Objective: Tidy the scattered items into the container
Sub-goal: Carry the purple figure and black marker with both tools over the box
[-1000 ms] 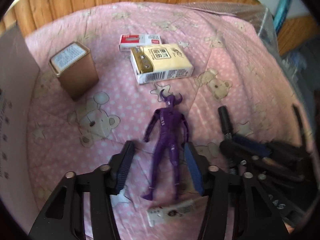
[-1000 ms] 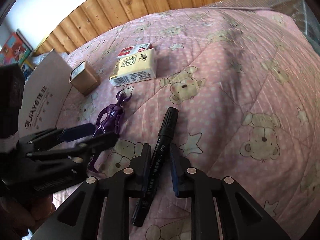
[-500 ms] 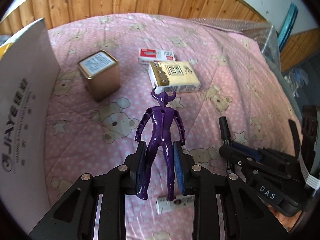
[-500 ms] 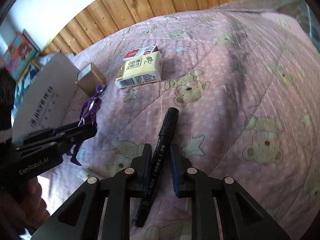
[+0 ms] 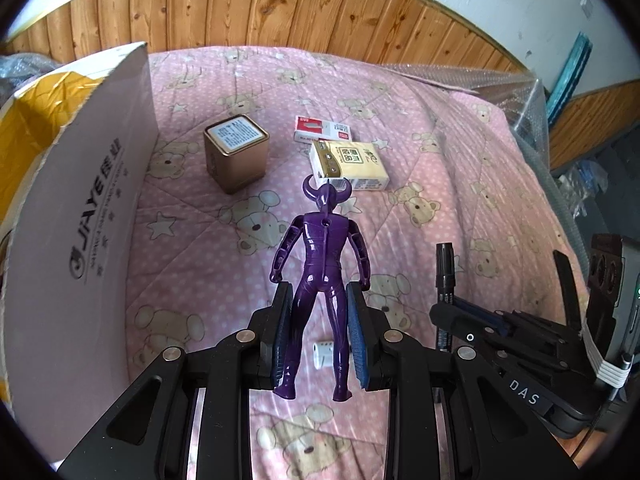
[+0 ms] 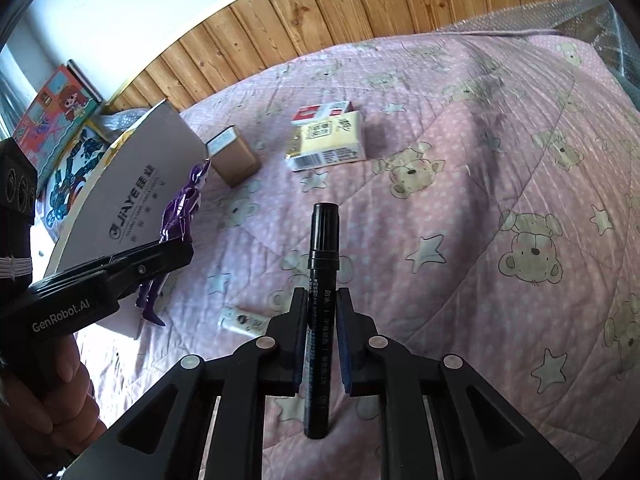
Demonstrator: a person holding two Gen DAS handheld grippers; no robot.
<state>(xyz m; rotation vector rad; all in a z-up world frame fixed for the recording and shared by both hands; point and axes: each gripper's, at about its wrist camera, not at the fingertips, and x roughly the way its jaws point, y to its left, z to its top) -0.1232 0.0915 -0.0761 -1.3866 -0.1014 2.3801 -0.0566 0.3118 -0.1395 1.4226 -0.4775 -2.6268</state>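
- Both tools have lifted their catches off the bed since the earlier frames: left tool (image 5: 318, 332) pinches the purple figure (image 5: 320, 264) by its legs at frame centre; right tool (image 6: 322, 336) pinches the black marker (image 6: 320, 280).
- Next comes the cardboard box (image 5: 80, 208) at left, reading "JIAYE".
- Still on the quilt (image 5: 460, 184): gold tin (image 5: 235, 152), tissue pack (image 5: 348, 164), red-and-white packet (image 5: 322, 130), small white tube (image 6: 244, 320).
- Left tool reads "GenRobot.AI", right "DAS".

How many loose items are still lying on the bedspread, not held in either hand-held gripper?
4: a gold tin near the cardboard box, a red-and-white box, a yellow tissue pack touching it, and a small white tube nearest the camera. Others may be hidden.
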